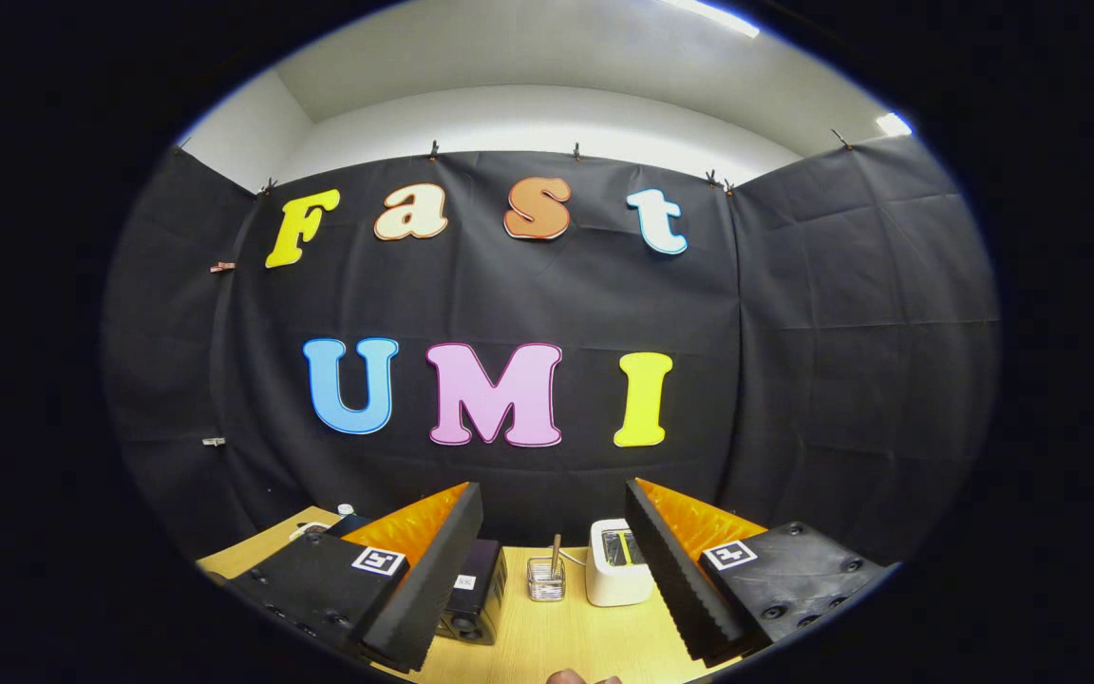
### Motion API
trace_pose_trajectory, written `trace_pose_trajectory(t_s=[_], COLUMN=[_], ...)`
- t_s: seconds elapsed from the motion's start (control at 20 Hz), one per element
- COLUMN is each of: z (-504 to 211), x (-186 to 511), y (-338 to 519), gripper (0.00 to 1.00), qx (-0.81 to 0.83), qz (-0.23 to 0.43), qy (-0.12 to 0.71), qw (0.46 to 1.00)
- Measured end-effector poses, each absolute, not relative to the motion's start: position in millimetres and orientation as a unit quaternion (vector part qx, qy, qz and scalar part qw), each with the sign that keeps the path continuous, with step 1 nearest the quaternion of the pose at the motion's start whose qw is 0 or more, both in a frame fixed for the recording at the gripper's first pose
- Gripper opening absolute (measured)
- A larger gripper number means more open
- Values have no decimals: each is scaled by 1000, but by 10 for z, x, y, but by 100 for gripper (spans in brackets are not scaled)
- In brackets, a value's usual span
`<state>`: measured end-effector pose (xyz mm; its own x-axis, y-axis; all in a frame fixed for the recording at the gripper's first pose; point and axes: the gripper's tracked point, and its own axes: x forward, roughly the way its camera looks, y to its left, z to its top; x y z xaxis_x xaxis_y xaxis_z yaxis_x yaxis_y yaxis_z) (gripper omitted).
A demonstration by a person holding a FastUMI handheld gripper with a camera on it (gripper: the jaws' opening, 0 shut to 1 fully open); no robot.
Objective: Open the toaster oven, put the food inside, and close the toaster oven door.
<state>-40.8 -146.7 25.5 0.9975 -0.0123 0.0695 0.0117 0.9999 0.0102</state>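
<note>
Hand-held gripper (555, 570) spread wide, nothing between fingers, raised above tabletop (594, 636).

Tabletop: light wood, runs under both fingers to the black cloth wall at rear. Gripper fingers (424, 579): well apart, empty, angled outward; each finger body carries a square marker tag. Black box-shaped appliance (476, 591), prob. the toaster oven: stands on tabletop just beyond left finger, partly hidden by it; door state can't be told from this angle. White toaster-like unit (618, 562): upright, w/ top slot, just beside right finger, touching nothing visible. Clear glass holder (545, 578): sits btwn the black appliance and white unit, apart from both, w/ a stick standing in it. Small brownish item (577, 677): at near tabletop edge, btwn fingers; too cut off to ID.
</note>
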Motion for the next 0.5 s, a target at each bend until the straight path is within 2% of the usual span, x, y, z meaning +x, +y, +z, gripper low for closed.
trace_pose_trajectory(t_s=[0.5], z=[350], x=[-420], y=[-1527], gripper=[98], qx=[2], qz=[-11], qy=[-49], qw=[999])
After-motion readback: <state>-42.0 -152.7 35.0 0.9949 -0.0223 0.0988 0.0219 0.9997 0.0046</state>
